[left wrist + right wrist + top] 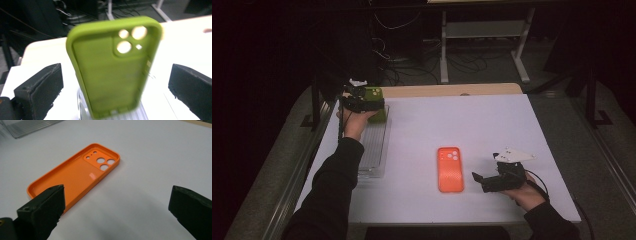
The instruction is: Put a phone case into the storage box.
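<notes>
A green phone case [374, 93] stands upright at the far end of a clear ribbed rack [374, 147] by the table's left side. In the left gripper view the green case [107, 75] shows its inner side with camera holes at the top, its foot in the rack [150, 113]. My left gripper [366, 104] [117, 75] is open, one jaw on each side of the case with gaps between. An orange phone case [450, 169] [75, 173] lies flat, inner side up, near the table's middle. My right gripper [482, 181] [118, 195] hovers open just right of it, holding nothing.
The white table [492, 120] has a wooden strip [452, 90] along its far edge. Behind it, on the dark floor, are cables and a desk frame [482, 40]. The rack's corner [25, 126] appears at the upper left in the right gripper view.
</notes>
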